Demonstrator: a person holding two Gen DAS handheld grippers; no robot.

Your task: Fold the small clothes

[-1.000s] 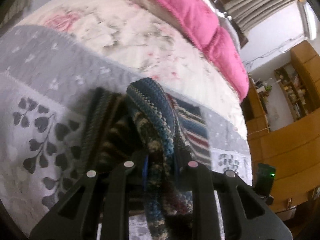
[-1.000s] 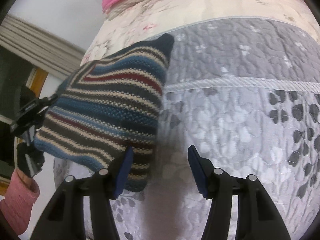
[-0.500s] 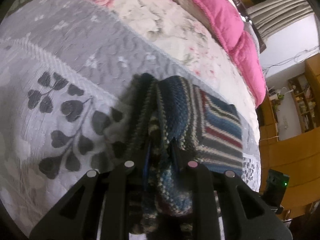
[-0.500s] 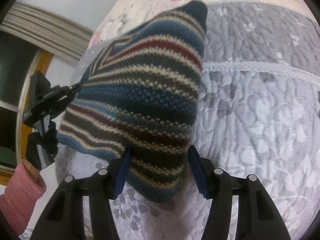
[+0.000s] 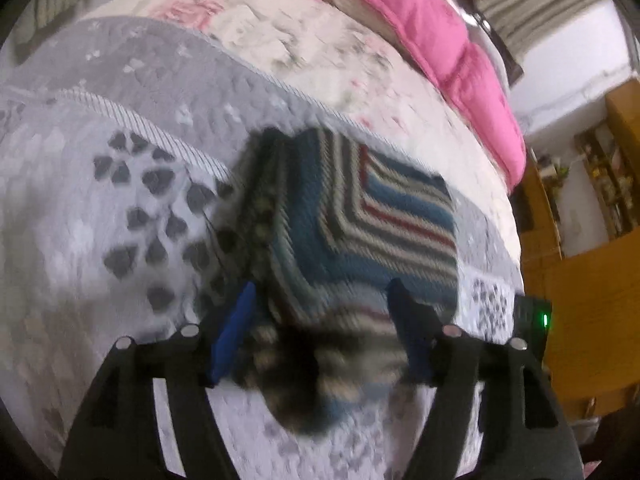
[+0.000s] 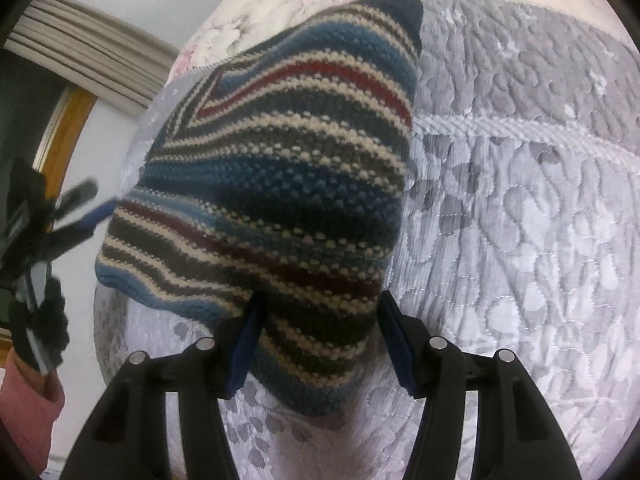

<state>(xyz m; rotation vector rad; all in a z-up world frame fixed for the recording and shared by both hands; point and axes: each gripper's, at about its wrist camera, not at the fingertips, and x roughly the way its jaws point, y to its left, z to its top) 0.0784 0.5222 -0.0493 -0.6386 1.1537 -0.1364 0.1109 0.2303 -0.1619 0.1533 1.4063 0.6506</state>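
Observation:
A striped knit garment [image 5: 360, 232] in blue, cream, grey and red lies folded on the grey quilted bedspread [image 5: 120, 216]. My left gripper [image 5: 324, 320] stands open, its blue pads on either side of the garment's near edge; this view is motion-blurred. In the right wrist view the same garment [image 6: 280, 184] fills the middle, and its near corner sits between the spread fingers of my open right gripper [image 6: 320, 332]. The left gripper [image 6: 76, 208] shows there at the garment's far left edge, blurred, held by a hand in a pink sleeve [image 6: 28, 408].
A pink duvet [image 5: 452, 52] lies along the far side of the bed, past a floral cream band [image 5: 320, 52]. Wooden cabinets and shelves [image 5: 592, 272] stand beyond the bed's right edge. Curtains [image 6: 88, 60] hang behind the bed.
My left gripper has opened and let go of the knit garment, which now lies flatter. My right gripper has moved forward until the garment's corner sits between its fingers.

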